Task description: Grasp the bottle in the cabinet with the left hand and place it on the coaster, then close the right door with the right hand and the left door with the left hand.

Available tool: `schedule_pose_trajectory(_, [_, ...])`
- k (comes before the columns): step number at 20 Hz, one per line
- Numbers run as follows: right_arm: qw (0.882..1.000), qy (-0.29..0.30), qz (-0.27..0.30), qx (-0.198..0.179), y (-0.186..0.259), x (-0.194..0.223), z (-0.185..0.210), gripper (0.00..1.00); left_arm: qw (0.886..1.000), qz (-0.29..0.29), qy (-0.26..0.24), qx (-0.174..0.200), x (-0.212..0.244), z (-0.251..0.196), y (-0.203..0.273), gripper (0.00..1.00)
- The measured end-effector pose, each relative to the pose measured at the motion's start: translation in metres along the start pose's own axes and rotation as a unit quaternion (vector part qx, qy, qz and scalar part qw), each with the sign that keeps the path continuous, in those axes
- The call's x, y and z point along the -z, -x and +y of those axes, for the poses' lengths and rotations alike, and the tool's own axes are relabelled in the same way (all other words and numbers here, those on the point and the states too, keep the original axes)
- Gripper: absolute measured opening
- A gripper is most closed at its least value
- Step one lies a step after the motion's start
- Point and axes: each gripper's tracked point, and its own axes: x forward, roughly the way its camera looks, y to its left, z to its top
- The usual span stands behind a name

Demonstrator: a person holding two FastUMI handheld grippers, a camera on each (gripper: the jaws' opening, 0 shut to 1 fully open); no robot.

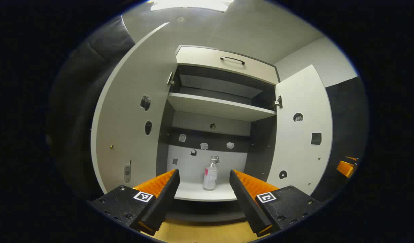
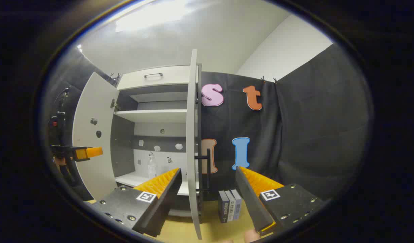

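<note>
Bottle (image 1: 210,174) stands upright on lower cabinet shelf (image 1: 193,193), both doors open. Left tongs (image 1: 204,177) spread, facing bottle, apart from it. Right tongs (image 2: 208,175) spread near right door (image 2: 192,141).

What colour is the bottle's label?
Pink and white, on the clear bottle; best seen in the left gripper view.

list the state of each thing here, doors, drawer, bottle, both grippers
left door: swung open
right door: swung open
drawer: shut
bottle: upright on the bottom shelf, stopper on, not held
left gripper: open, short of the bottle
right gripper: open, holding nothing
books: upright by the right door
</note>
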Motion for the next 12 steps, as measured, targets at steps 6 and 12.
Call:
schedule_pose_trajectory(6, [1.000,-0.011,-0.013,-0.017,-0.009,-0.005,0.007,0.96,1.000,-0.008,-0.020,-0.022,-0.011,0.001,0.009,0.91])
schedule_pose_trajectory(12, [0.999,-0.012,-0.010,-0.027,-0.016,-0.003,0.011,0.96,0.999,-0.002,-0.030,-0.045,-0.010,0.008,0.021,0.95])
